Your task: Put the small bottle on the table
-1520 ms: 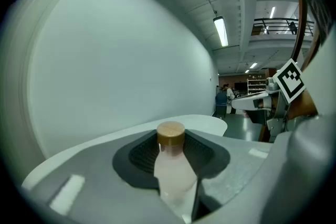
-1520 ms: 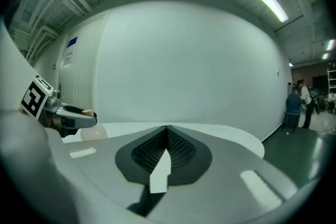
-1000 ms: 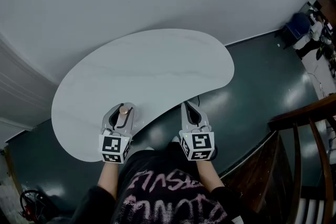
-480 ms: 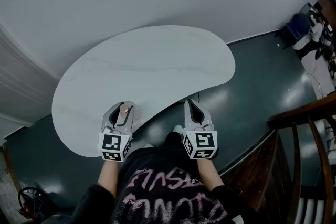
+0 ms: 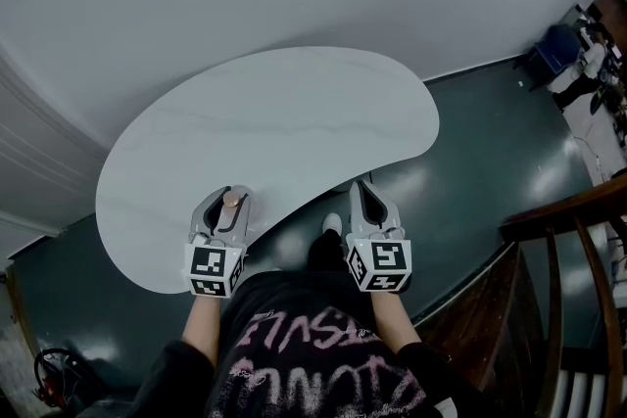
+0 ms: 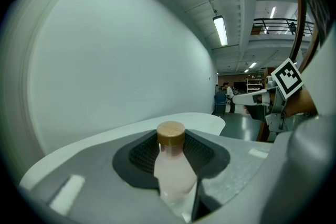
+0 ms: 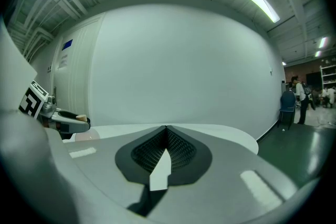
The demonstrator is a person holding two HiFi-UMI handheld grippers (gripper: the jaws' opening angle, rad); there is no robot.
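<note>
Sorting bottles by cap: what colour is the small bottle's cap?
Golden brown cap, clearest in the left gripper view.

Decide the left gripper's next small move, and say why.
Probably lower the left gripper straight down: it is shut on the small brown-capped bottle, upright over the near edge of the white table, and whether the base touches yet is unclear.
</note>
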